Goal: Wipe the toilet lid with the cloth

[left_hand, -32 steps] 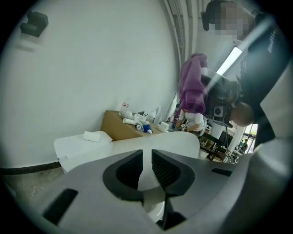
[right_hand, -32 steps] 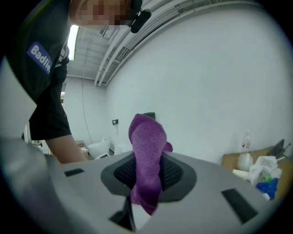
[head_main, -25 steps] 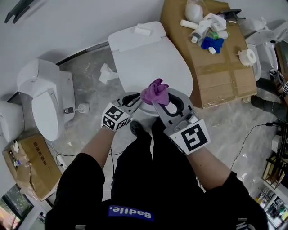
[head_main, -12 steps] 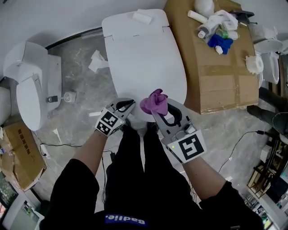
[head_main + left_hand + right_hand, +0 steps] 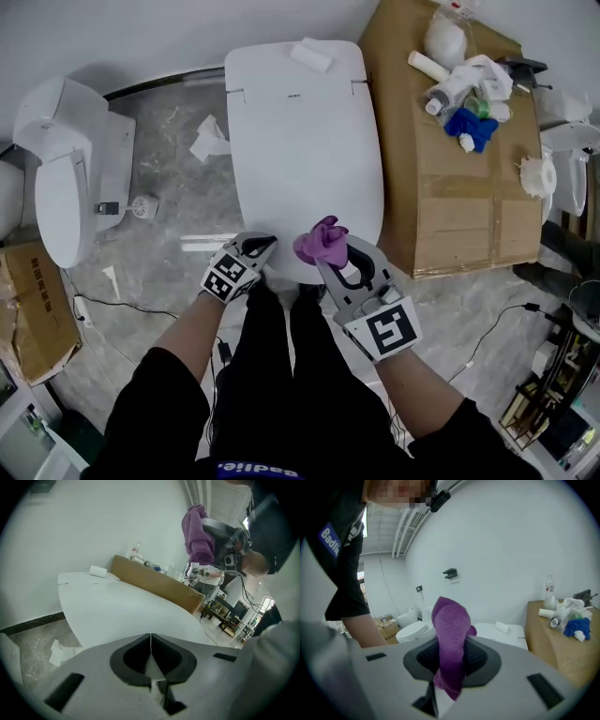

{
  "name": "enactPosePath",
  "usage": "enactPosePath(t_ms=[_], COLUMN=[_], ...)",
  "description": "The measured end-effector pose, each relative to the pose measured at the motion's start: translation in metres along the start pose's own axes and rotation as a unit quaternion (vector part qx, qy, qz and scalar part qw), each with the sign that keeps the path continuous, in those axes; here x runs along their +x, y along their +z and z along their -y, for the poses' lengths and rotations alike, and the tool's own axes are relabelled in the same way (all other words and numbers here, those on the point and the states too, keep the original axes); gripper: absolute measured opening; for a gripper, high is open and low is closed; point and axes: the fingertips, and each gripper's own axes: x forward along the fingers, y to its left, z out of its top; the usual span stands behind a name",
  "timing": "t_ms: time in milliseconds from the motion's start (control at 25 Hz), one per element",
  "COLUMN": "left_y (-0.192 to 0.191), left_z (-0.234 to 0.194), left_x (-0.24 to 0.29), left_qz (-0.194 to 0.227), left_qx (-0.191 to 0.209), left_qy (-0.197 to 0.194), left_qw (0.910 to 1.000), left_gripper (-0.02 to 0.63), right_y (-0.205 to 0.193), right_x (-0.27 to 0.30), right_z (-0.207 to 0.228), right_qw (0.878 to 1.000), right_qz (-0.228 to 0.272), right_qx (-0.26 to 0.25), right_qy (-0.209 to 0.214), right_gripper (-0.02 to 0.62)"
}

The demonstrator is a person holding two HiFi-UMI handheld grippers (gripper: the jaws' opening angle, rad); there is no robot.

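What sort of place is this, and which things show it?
Probably a workshop or storeroom, not a home bathroom: a closed toilet, a second toilet loose beside it, and a cardboard box topped with bottles.

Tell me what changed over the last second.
Both claws came down toward the front edge of the toilet lid. The left claw has just closed shut, with nothing in it. The right claw stays clamped on the purple cloth.
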Motion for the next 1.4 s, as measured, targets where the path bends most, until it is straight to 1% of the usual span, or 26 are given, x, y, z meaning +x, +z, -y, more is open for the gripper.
enactPosePath(t_ms=[80,160,240,320,400,480,560,720,840,960,1080,1200,1280,1400], left_y=[0.013,0.035,0.062,0.09,0.109,0.123,0.129,0.137,0.143,0.15,0.15,0.145,0.141,0.137], left_z=[0.001,0.003,0.003,0.001,-0.004,-0.014,-0.031,-0.074,-0.102,-0.133,-0.163,-0.191,-0.203,-0.21], left_x=[-0.009,-0.024,-0.042,-0.06,-0.075,-0.089,-0.1,-0.115,-0.126,-0.131,-0.134,-0.135,-0.136,-0.137], left_qz=[0.015,0.046,0.081,0.114,0.141,0.166,0.183,0.196,0.202,0.212,0.221,0.23,0.236,0.235], left_qx=[-0.011,-0.026,-0.038,-0.04,-0.041,-0.044,-0.038,-0.018,-0.008,0.004,-0.012,-0.044,-0.06,-0.065], left_qy=[0.01,0.025,0.046,0.062,0.069,0.074,0.077,0.073,0.064,0.066,0.083,0.112,0.127,0.137], left_qw=[0.9998,0.9983,0.9949,0.9907,0.9867,0.9824,0.9794,0.9777,0.9774,0.9751,0.9716,0.9657,0.9616,0.9602], left_gripper=[0.018,0.02,0.018,0.018,0.018,0.018,0.018,0.018,0.018,0.018,0.018,0.018,0.018,0.018], right_y=[0.003,0.008,0.017,0.027,0.034,0.036,0.034,0.023,0.008,-0.008,-0.033,-0.063,-0.081,-0.097], right_x=[0.0,0.0,0.005,0.014,0.03,0.05,0.075,0.129,0.174,0.224,0.275,0.321,0.344,0.367], right_z=[0.002,0.004,0.006,0.01,0.013,0.016,0.02,0.027,0.03,0.041,0.05,0.059,0.067,0.081], right_qw=[1.0,1.0,1.0,1.0,1.0,1.0,1.0,0.999,0.998,0.998,0.997,0.993,0.988,0.981], right_qz=[-0.001,-0.002,-0.001,0.002,0.002,-0.002,-0.009,-0.028,-0.046,-0.057,-0.075,-0.109,-0.136,-0.164], right_qx=[-0.001,-0.001,-0.001,-0.004,-0.008,-0.01,-0.015,-0.014,-0.015,-0.015,-0.021,-0.053,-0.075,-0.102], right_qy=[0.005,0.01,0.015,0.017,0.018,0.015,0.008,-0.016,-0.027,-0.037,-0.027,-0.007,-0.002,-0.009], right_gripper=[0.095,0.095,0.095,0.095,0.095,0.095,0.095,0.095,0.095,0.095,0.095,0.095,0.095,0.095])
